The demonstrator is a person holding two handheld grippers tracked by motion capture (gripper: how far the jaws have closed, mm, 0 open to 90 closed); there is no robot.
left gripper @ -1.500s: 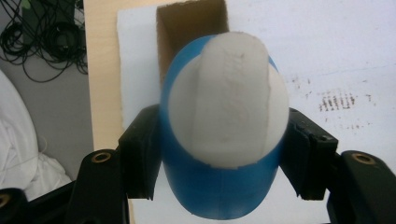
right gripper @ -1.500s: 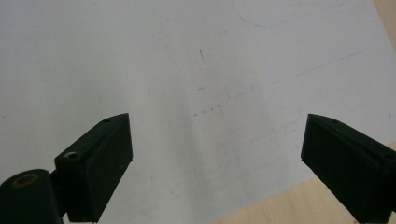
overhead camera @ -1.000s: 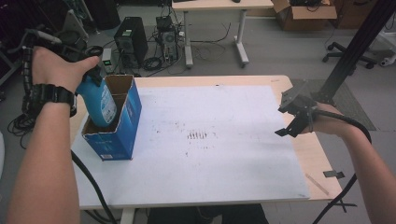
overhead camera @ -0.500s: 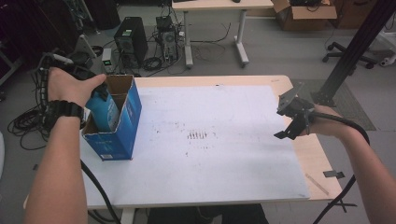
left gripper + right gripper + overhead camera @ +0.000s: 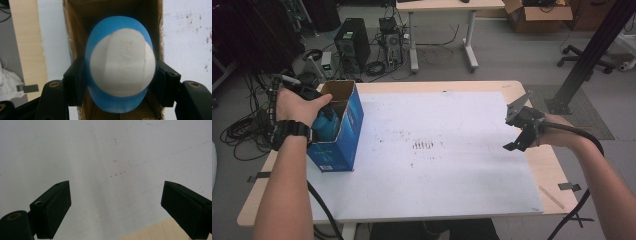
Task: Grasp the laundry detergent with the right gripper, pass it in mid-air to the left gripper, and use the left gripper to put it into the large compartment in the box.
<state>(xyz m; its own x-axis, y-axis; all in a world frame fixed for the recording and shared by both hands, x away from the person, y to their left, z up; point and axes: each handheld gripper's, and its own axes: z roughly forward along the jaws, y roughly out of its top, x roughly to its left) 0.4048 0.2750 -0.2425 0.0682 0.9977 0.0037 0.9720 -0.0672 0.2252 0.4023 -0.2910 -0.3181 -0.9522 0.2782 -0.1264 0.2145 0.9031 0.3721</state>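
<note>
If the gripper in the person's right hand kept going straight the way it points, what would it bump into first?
Most likely the white sheet covering the table: the right gripper looks down at it through open, empty jaws. How far off it is remains unclear.

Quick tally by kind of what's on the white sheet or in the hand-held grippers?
Blue cardboard box: 1
Blue-and-white bottle, held in the left hand-held gripper inside the box: 1
Right hand-held gripper: open, holding 0
Total: 2
</note>
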